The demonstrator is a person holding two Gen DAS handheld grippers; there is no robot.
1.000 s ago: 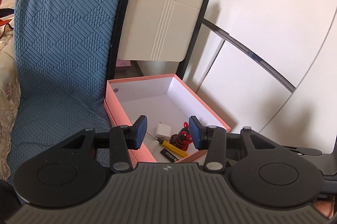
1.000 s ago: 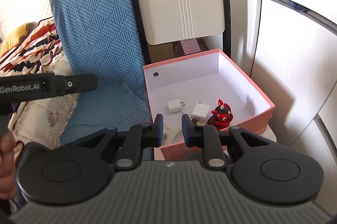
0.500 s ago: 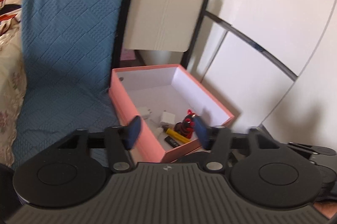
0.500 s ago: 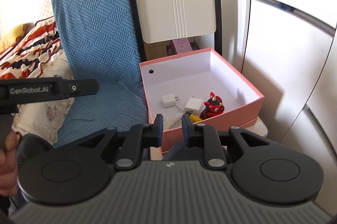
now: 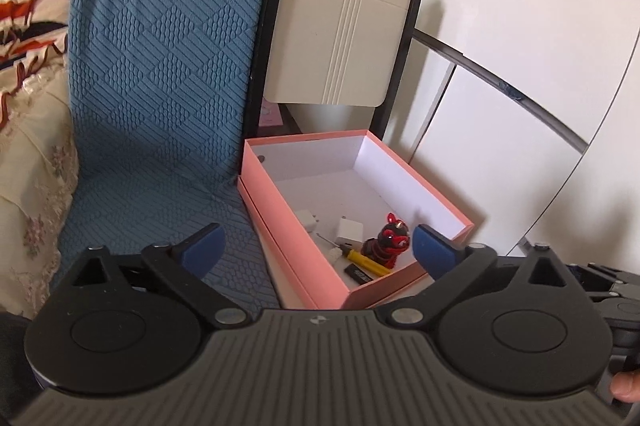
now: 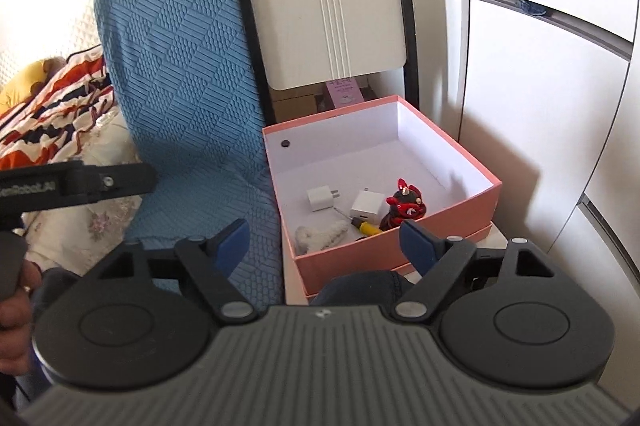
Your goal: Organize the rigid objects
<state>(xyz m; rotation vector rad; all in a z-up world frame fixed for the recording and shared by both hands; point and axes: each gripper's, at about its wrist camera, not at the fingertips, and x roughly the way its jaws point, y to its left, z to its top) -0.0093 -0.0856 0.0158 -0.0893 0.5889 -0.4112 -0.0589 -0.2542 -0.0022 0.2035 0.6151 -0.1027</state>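
Box [image 5: 416,181], pink, open-topped, on white surface beside blue cushion [image 5: 160,65]; inside: red figurine [image 5: 387,240], two white chargers [image 6: 344,199], yellow lighter [image 5: 366,261]; left gripper [image 5: 318,246] opening, fingers spread, nothing between; right gripper [image 6: 324,240] likewise opening, empty.

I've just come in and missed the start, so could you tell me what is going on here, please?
A person is tidying small items with a handheld gripper in each hand. Both the left gripper and the right gripper are opening with nothing between their jaws, short of the pink box beside a blue cushion. In the box lie two white chargers, a red figurine, a yellow tool, a black lighter and a fluffy white piece.
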